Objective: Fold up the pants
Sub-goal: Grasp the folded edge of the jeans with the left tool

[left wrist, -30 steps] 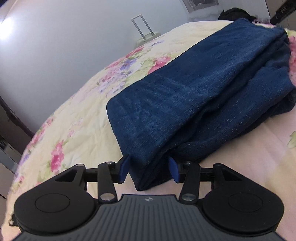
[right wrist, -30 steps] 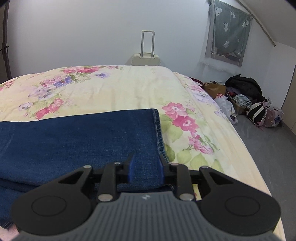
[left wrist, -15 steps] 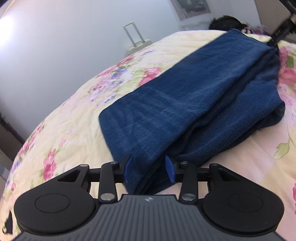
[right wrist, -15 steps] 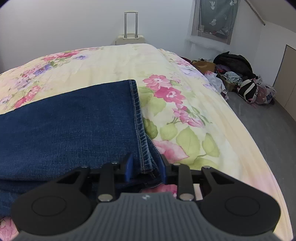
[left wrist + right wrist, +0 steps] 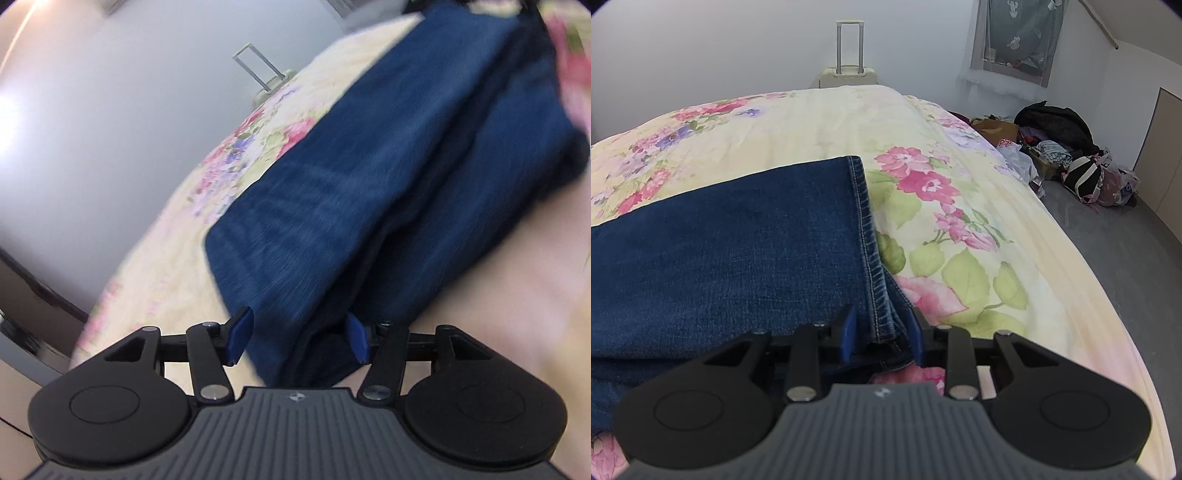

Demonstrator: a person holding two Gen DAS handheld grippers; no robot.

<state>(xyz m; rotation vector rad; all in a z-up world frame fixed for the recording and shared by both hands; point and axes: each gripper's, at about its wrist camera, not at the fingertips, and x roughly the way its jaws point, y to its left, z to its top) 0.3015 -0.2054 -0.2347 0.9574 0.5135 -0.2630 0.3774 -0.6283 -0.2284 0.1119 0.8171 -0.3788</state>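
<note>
Dark blue jeans lie folded lengthwise on a floral bedspread. In the left wrist view my left gripper has its blue pads on either side of the folded near corner, jaws fairly wide, and the denim bunches between them. This view is blurred by motion. In the right wrist view the jeans end in a stitched hem. My right gripper is shut on the hem corner, with cloth pinched between the pads.
A cream suitcase stands against the wall beyond the bed. Bags and clothes are piled on the grey floor to the right. The bed's right edge drops off near my right gripper. A curtained window is at the back right.
The left view has tilted and blurred as the left gripper moves with the folded corner. The right gripper has slid along the jeans to the hem corner and stays closed on it.
</note>
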